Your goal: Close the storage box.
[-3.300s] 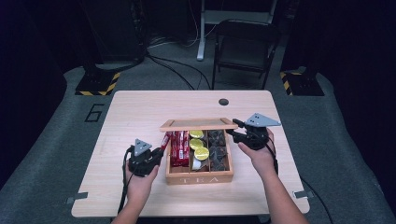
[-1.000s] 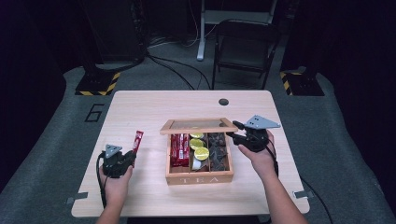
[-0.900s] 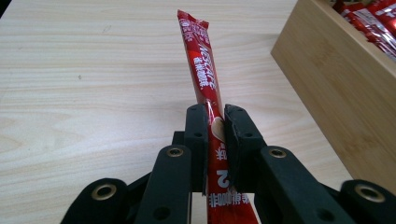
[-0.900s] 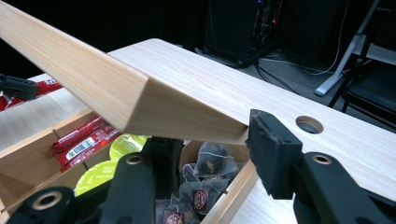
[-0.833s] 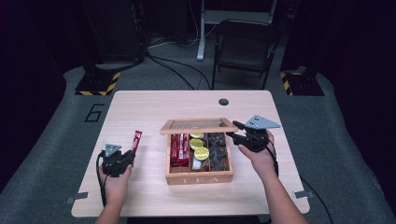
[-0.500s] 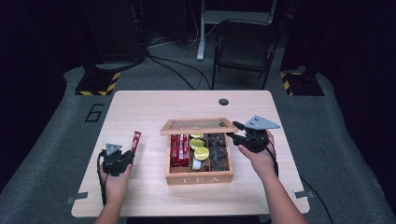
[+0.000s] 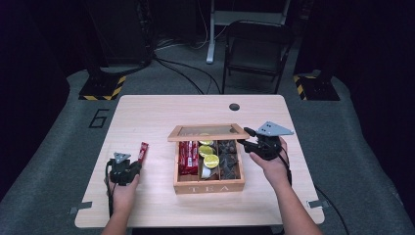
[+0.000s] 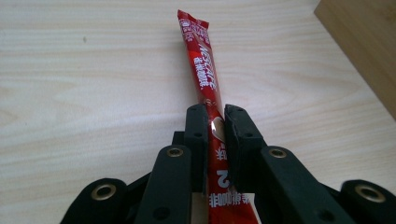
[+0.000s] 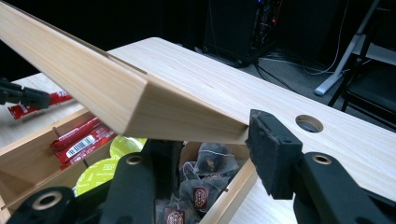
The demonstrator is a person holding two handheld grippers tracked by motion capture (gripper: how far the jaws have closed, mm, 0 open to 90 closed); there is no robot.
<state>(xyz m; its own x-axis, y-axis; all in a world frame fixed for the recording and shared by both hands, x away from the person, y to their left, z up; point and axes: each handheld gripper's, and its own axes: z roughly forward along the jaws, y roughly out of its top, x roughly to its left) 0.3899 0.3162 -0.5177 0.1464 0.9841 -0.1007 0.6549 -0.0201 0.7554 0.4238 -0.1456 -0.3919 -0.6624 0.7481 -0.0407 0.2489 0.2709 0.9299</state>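
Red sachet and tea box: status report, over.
Left gripper shut on red sachet, low over the table. Right gripper clamps tea box lid, propped open. Nothing in the way.

A pale wooden table carries an open wooden tea box near its middle. A round hole sits toward the far edge.

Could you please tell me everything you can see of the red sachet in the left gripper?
The sachet is a long, narrow red stick pack with white lettering and glossy foil-like wrap. The left gripper is shut on its lower part, and its top points away over the bare table, left of the tea box. It looks sealed.
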